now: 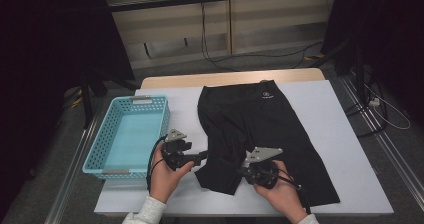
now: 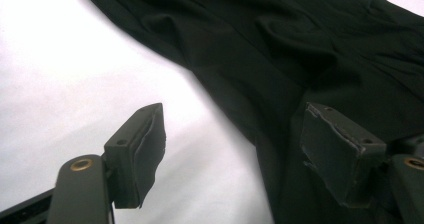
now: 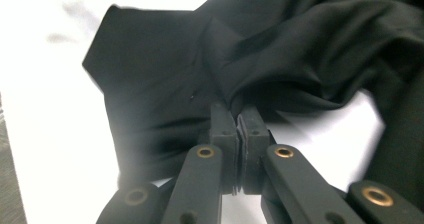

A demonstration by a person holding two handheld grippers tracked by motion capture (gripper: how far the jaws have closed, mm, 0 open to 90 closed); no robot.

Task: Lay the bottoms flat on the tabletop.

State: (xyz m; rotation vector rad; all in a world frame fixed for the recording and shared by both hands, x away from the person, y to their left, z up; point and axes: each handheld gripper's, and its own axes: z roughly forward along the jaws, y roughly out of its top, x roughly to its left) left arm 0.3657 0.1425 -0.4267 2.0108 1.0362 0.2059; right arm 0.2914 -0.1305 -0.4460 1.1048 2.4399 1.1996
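Observation:
Black shorts (image 1: 260, 124) lie spread on the white table (image 1: 340, 134), waistband at the far side. My left gripper (image 1: 202, 156) is at the edge of the near left leg and stands open. In the left gripper view (image 2: 235, 134) one pad hangs over bare table, the other over the black fabric (image 2: 280, 49), and neither presses on it. My right gripper (image 1: 241, 171) is on the same leg near its hem. In the right gripper view its jaws (image 3: 238, 115) are shut on a bunched fold of the shorts (image 3: 165, 74).
A light blue plastic basket (image 1: 100, 149) stands at the table's left edge, close beside my left hand. Bare white table (image 1: 350, 174) shows to the right of the shorts. Cables lie on the floor beyond the table.

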